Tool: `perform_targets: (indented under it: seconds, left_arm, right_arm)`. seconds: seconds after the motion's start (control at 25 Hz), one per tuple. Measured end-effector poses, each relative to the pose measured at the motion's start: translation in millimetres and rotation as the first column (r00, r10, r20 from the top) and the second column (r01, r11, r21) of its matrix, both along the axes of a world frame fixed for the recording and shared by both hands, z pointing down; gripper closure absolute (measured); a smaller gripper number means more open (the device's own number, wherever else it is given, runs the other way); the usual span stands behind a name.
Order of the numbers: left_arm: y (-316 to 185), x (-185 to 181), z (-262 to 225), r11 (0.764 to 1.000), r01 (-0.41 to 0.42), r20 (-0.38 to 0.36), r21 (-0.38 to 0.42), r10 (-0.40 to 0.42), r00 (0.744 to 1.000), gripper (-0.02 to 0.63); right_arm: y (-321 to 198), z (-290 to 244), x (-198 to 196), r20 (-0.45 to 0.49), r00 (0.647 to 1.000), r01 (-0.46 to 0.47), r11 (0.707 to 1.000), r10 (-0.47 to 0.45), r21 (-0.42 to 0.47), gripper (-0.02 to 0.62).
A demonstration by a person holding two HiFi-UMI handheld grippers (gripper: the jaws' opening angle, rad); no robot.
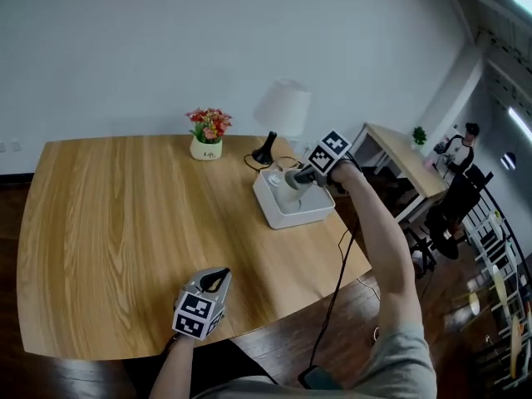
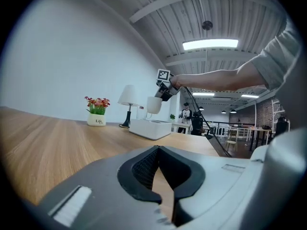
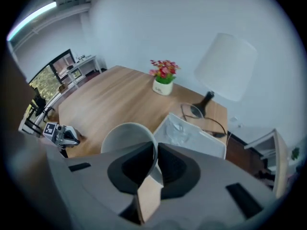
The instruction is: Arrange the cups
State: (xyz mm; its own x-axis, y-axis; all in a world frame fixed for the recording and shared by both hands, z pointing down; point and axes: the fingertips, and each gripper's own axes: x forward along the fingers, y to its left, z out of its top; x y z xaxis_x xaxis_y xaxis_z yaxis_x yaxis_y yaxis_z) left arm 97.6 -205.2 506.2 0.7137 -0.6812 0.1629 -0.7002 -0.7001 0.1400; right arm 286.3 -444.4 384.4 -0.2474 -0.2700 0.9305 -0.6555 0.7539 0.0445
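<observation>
Close by, the left claw point(image 1: 219, 278) hangs low over the near edge of the table point(image 1: 108, 223). Its jaws are pressed together with nothing in them. Far across, the right claw point(image 1: 299, 177) pinches the rim of a white cup point(image 1: 288, 194). The cup hangs just over a white tray point(image 1: 309, 215), not touching it. Behind the tray stand a lamp point(image 1: 281, 110) and flowers point(image 1: 208, 131).
</observation>
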Motion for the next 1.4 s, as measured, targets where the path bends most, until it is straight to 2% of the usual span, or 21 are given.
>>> perform_targets:
  seconds: [0.08, 0.16, 0.4, 0.64, 0.72, 0.92, 1.16, 1.4]
  left_arm:
    - [0.3, 0.2, 0.9, 1.000, 0.000, 0.003, 0.000, 0.000, 1.000, 0.597]
    - [0.3, 0.0, 1.6, 1.000, -0.001, 0.004, 0.002, 0.001, 1.000, 0.597]
    - [0.6, 1.2, 0.9, 1.000, 0.003, 0.006, 0.006, -0.003, 1.000, 0.597]
    - [1.0, 1.3, 0.7, 1.000, 0.007, 0.011, 0.009, -0.007, 1.000, 0.597]
    - [0.4, 0.6, 0.6, 1.000, 0.007, 0.013, 0.009, -0.007, 1.000, 0.597]
    - [-0.2, -1.3, 2.8, 1.000, 0.012, 0.018, 0.011, -0.013, 1.000, 0.597]
    - [2.3, 1.4, 4.0, 1.000, 0.009, 0.020, 0.009, -0.010, 1.000, 0.597]
    - [0.3, 1.1, 3.2, 1.000, 0.010, 0.024, 0.016, -0.011, 1.000, 0.597]
  right_arm:
    - [-2.7, 10.9, 30.0, 0.016, 0.997, -0.073, 0.997, 0.073, -0.015, 0.557]
    - [-6.2, 22.9, 44.1, 0.055, 0.990, -0.129, 0.991, 0.130, -0.025, 0.557]
    - [-21.8, 42.7, 48.3, 0.105, 0.972, -0.208, 0.978, 0.209, -0.024, 0.557]
    - [-41.7, 42.5, 75.2, 0.059, 0.954, -0.296, 0.955, 0.294, 0.033, 0.557]
    - [-39.0, 42.6, 75.9, 0.052, 0.959, -0.281, 0.959, 0.280, 0.018, 0.555]
    - [-18.1, 57.4, 50.0, 0.053, 0.983, -0.169, 0.981, 0.175, -0.095, 0.556]
    - [-20.0, 61.8, 48.2, 0.047, 0.985, -0.161, 0.982, 0.166, -0.103, 0.555]
    - [-24.5, 58.4, 47.5, 0.077, 0.988, -0.130, 0.990, 0.134, -0.056, 0.525]
